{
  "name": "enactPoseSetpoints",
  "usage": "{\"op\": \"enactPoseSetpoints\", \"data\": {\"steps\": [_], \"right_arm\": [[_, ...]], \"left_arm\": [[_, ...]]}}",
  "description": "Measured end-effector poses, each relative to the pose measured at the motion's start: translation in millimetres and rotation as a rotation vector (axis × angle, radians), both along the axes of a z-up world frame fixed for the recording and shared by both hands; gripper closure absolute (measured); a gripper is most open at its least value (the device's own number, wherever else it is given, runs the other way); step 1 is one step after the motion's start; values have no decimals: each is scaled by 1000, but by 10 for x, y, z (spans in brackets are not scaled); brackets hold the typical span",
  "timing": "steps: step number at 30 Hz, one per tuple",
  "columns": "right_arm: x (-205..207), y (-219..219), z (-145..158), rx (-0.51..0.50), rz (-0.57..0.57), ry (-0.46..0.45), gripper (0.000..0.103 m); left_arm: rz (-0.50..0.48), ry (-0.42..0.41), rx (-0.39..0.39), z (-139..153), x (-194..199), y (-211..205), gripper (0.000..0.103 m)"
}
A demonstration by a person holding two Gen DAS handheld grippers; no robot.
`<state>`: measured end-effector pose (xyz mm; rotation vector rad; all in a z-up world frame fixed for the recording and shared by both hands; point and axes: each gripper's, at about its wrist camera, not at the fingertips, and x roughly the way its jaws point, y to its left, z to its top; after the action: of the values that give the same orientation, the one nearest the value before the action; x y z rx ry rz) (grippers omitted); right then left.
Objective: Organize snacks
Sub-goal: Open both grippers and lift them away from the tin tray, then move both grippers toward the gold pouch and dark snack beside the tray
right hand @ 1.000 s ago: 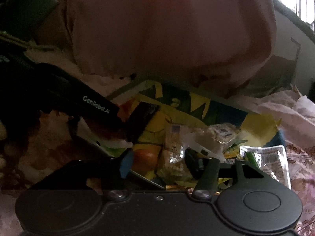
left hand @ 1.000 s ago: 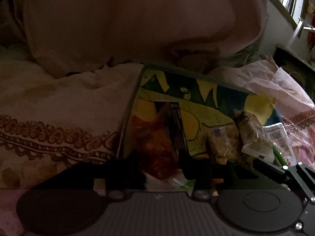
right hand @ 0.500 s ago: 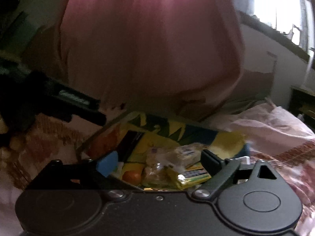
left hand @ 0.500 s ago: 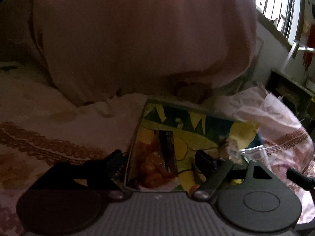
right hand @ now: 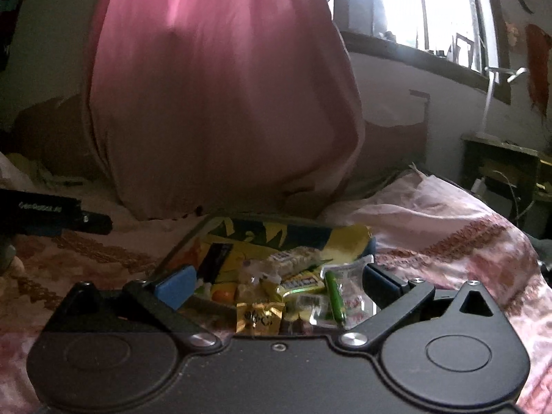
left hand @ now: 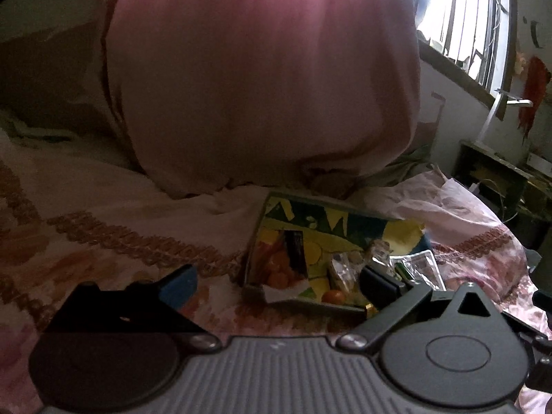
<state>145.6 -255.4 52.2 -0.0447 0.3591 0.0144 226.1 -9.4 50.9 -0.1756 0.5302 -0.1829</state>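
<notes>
A shallow tray (left hand: pixel 307 305) with a yellow, green and blue picture lies on the bed. It also shows in the right wrist view (right hand: pixel 220 220). Several wrapped snacks lie in it: an orange packet (left hand: pixel 276 269), a pale bar (right hand: pixel 293 257), a gold-wrapped sweet (right hand: pixel 258 317), a clear packet (right hand: pixel 348 286) with a green stick. My left gripper (left hand: pixel 276 284) is open and empty, held back above the tray's near edge. My right gripper (right hand: pixel 277 284) is open and empty, just above the snacks at the tray's near side.
A person in a pink garment (left hand: pixel 262 79) sits right behind the tray. The bedspread (left hand: pixel 103 227) has a brown patterned border. A window (right hand: pixel 431 10) and a dark side table (right hand: pixel 500 165) are at the right. The left gripper's arm (right hand: pixel 51 215) shows at left.
Both grippers have pulled up and back from the tray and opened wide. The tray and snacks now look smaller and farther. The left gripper has moved away to the left.
</notes>
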Motion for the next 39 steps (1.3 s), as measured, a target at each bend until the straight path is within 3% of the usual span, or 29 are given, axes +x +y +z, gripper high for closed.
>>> {"op": "enactPoseSetpoints", "data": {"steps": [17, 27, 39], "right_arm": [[-1164, 86, -206, 62, -11, 88, 1], [-1421, 39, -404, 79, -60, 138, 1], [-1461, 233, -506, -5, -23, 158, 1]], "left_arm": [[36, 15, 6, -280, -1277, 296, 0], [41, 28, 6, -415, -1617, 317, 0], [-48, 1, 128, -511, -1897, 15, 0]]}}
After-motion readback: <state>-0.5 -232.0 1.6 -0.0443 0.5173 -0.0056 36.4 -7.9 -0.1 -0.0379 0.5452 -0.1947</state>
